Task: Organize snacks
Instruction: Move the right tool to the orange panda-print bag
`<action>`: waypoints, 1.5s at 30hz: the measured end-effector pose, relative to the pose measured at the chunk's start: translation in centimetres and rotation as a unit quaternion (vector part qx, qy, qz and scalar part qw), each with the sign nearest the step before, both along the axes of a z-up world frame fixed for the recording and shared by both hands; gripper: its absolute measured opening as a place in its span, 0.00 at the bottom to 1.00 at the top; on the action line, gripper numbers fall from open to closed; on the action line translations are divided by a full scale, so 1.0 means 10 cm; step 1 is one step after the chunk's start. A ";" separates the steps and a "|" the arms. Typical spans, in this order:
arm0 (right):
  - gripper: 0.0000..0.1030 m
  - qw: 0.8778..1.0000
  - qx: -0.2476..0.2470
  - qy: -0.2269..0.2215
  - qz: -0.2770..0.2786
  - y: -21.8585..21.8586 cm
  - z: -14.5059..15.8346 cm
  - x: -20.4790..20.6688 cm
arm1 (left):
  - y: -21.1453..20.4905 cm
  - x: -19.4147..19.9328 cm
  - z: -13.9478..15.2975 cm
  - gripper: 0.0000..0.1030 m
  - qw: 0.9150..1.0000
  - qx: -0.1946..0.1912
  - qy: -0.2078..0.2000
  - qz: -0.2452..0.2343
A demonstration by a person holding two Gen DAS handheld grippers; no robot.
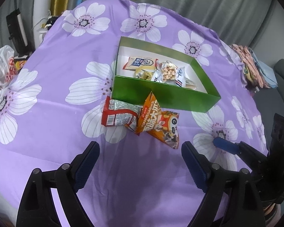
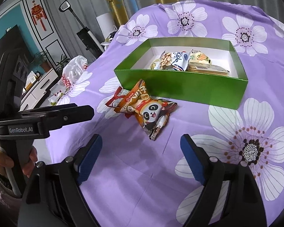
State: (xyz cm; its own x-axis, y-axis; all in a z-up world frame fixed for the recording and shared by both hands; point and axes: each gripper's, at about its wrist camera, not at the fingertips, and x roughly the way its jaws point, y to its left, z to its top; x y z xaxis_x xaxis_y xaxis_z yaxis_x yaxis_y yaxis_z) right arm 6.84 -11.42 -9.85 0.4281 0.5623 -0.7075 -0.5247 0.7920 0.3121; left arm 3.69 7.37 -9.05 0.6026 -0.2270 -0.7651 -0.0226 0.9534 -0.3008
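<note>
A green box [image 1: 161, 96] [image 2: 179, 87] stands open-topped on the purple flowered cloth and holds several snack packs, among them a peanut pack [image 1: 168, 72] [image 2: 166, 58]. Just in front of its near wall lie a red packet [image 1: 119, 116] [image 2: 117, 98] and an orange panda packet [image 1: 159, 123] [image 2: 151, 113], overlapping. My left gripper [image 1: 140, 145] hovers open a little short of these two packets, nothing between its blue pads. My right gripper [image 2: 141, 138] is open too, facing the orange packet from the other side, empty.
A white plastic bag [image 1: 1, 70] [image 2: 73, 71] sits at the cloth's left edge. Folded cloths [image 1: 253, 66] are stacked at the far right edge. A hand [image 2: 1, 158] grips the left tool's handle. Beyond the table stand a vacuum [image 2: 89, 36] and a TV cabinet.
</note>
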 end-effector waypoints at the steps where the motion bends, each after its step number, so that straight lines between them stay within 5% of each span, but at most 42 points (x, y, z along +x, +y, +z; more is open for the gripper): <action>1: 0.84 1.000 -0.001 0.002 0.000 0.01 -0.01 0.01 | 0.00 0.01 -0.01 0.86 1.000 0.000 0.000 -0.001; 19: 0.85 1.000 -0.017 0.015 0.005 0.19 -0.16 0.17 | 0.25 0.13 -0.20 0.86 0.999 -0.033 0.001 0.011; 45: 0.85 0.999 -0.028 0.018 0.028 0.31 -0.42 0.40 | 0.10 0.53 -0.39 0.85 0.994 -0.100 -0.022 -0.047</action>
